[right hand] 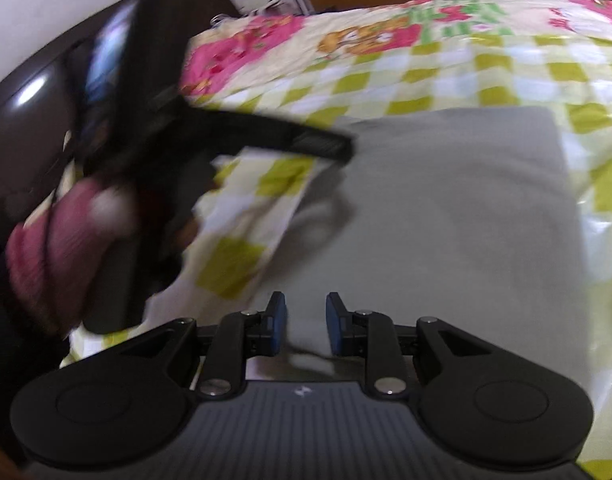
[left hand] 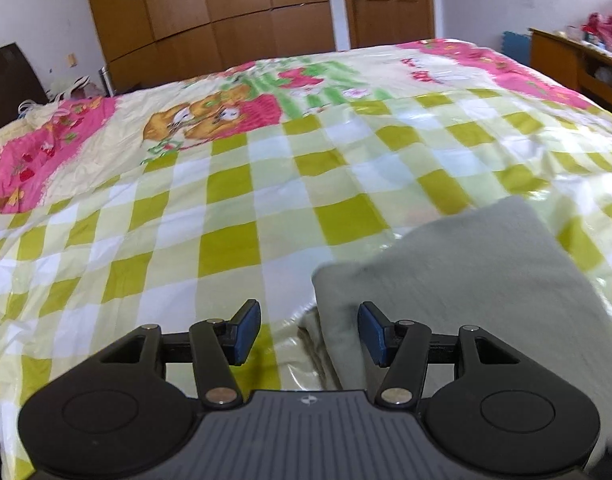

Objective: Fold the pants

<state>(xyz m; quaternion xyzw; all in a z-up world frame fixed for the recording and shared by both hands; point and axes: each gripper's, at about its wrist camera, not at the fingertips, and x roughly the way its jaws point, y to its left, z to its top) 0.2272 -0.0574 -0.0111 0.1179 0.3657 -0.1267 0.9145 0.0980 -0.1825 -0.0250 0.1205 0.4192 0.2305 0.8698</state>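
Already the pants (right hand: pixel 446 216) lie as a compact grey rectangle on the checked bedspread (left hand: pixel 226 208), and both tools hold nothing. From the left gripper (left hand: pixel 309 332), jaws spread wide, the bundle sits just ahead and to its right, one near corner between the pads. From the right gripper (right hand: pixel 306 320), jaws parted less widely, the cloth lies straight ahead and beneath, so this hand looks nearer. The bundle's long axis appears to run away from the cameras (motion blur softens its edges).
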